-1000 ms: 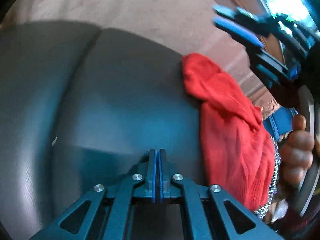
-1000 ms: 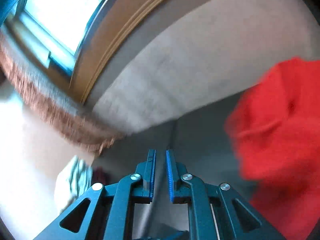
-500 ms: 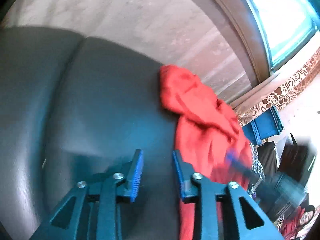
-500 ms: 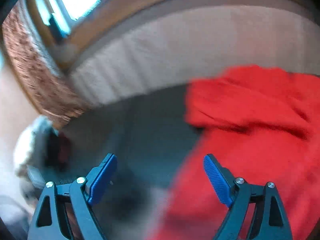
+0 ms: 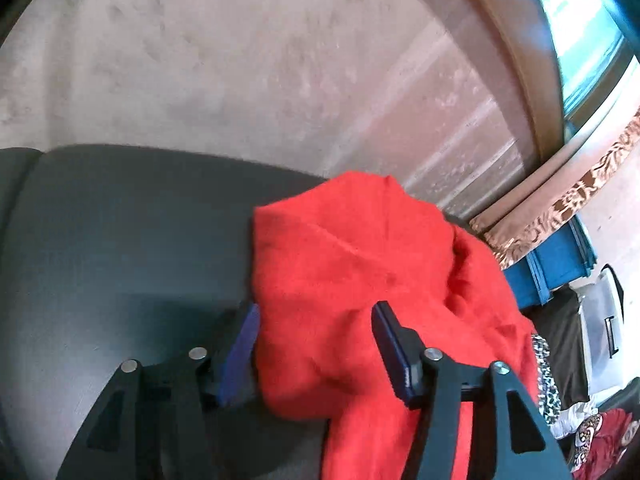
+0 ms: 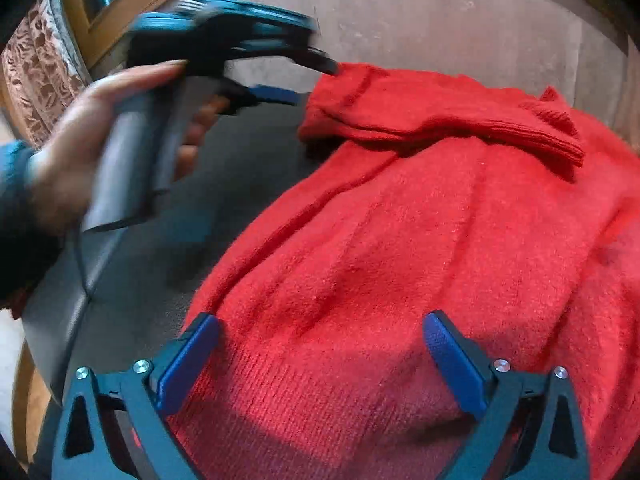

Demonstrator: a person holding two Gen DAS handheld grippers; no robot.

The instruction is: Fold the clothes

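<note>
A: Where's the sweater (image 6: 420, 240)?

B: It's a red knit, heaped on a dark grey sofa (image 5: 120, 240), right against the pale wall (image 5: 240, 80).

A: And the right gripper (image 6: 320, 356)?

B: Its jaws stand wide apart, straddling the ribbed hem. Nothing is pinched between them.

A: The left gripper (image 5: 316, 340)?

B: Also spread wide, over the sweater's near fold. One blue pad sits at the cloth's left edge, the other over the red knit. In the right wrist view a hand (image 6: 80, 152) holds it by the grey handle, its tips at the sweater's far corner, though that part is blurred.

A: Anything else?

B: A blue crate (image 5: 552, 264) and patterned curtain (image 5: 560, 208) off to the side.
</note>
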